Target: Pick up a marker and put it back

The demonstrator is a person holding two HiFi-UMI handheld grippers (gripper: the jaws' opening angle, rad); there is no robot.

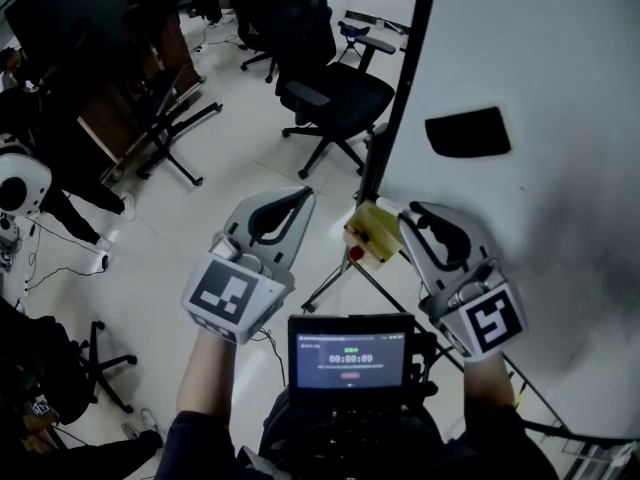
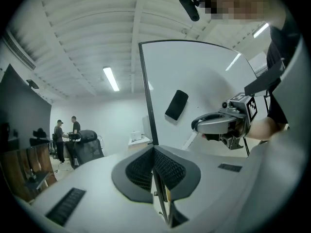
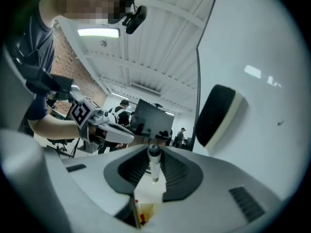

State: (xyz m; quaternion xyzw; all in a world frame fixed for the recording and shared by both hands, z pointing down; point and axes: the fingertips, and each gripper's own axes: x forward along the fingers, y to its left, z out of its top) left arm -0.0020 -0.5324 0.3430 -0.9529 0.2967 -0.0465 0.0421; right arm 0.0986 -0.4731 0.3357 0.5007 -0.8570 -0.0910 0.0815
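A white marker with a dark cap (image 3: 154, 161) stands upright between the pads of my right gripper (image 3: 154, 154), which is shut on it. In the head view the right gripper (image 1: 418, 213) is raised level in front of the whiteboard (image 1: 560, 88), just right of a yellow box (image 1: 375, 233) on the board's stand. Below the jaws, the right gripper view shows that yellow box (image 3: 141, 212) with red items inside. My left gripper (image 1: 290, 200) hangs beside it at the left, jaws together with nothing between them (image 2: 154, 152).
A black eraser (image 1: 468, 132) clings to the whiteboard above the grippers. Black office chairs (image 1: 335, 93) stand on the floor beyond the board's edge. A small screen (image 1: 350, 353) sits at the person's chest. People (image 2: 65, 130) stand far off across the room.
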